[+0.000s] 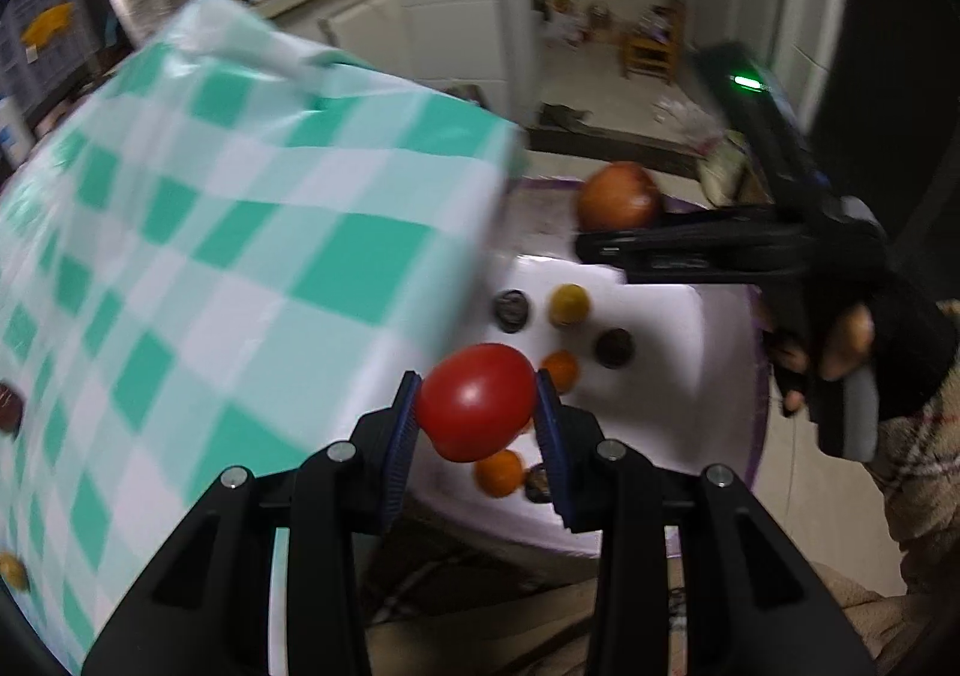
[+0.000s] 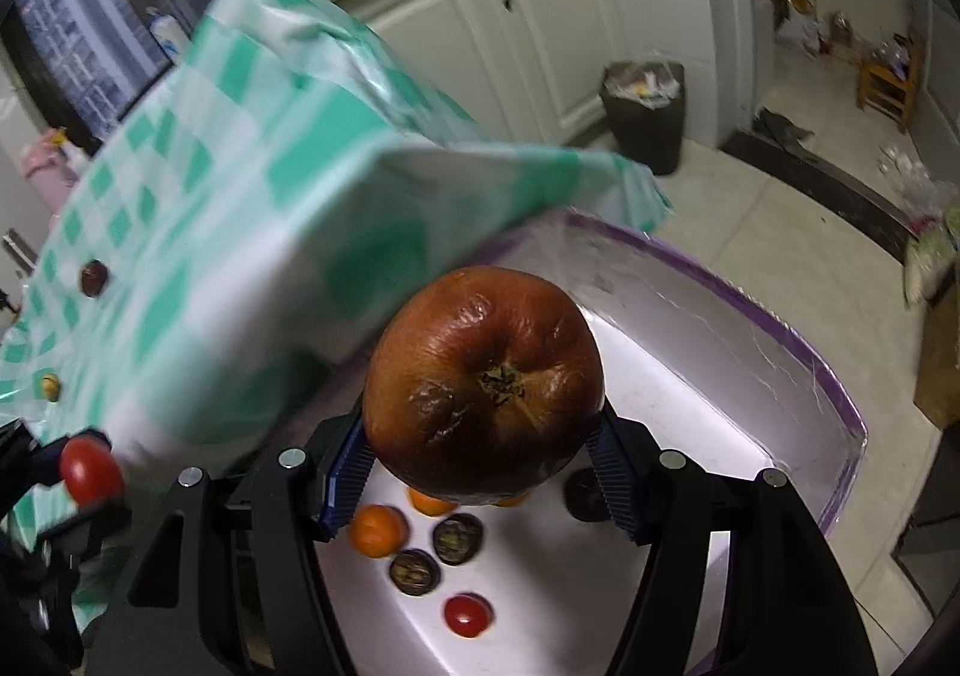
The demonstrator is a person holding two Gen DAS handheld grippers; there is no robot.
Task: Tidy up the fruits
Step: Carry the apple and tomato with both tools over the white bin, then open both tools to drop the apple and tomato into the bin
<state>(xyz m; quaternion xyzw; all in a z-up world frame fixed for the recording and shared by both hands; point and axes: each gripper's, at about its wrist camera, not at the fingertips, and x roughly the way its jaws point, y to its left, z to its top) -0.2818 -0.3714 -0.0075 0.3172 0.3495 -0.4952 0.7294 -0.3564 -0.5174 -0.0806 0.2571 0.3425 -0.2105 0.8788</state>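
Observation:
My left gripper (image 1: pixel 477 412) is shut on a smooth red tomato (image 1: pixel 477 403), held over a white bin with a purple rim (image 1: pixel 720 328) beside the table. My right gripper (image 2: pixel 480 436) is shut on a large wrinkled brown-red fruit (image 2: pixel 483 382) above the same bin (image 2: pixel 780 352). In the left wrist view this fruit (image 1: pixel 618 196) and the right gripper (image 1: pixel 606 235) hang over the bin's far side. In the right wrist view the tomato (image 2: pixel 90 475) shows at the lower left. Small oranges (image 2: pixel 378 530), dark round fruits (image 2: pixel 458 538) and a small red tomato (image 2: pixel 466 614) lie in the bin.
A table with a green-and-white checked cloth (image 1: pixel 210 256) stands next to the bin; a dark fruit (image 2: pixel 94 278) and a yellowish one (image 2: pixel 50 386) lie on it. A dark waste bin (image 2: pixel 645 115) stands by white cabinets. A person's hand (image 1: pixel 840 340) holds the right gripper.

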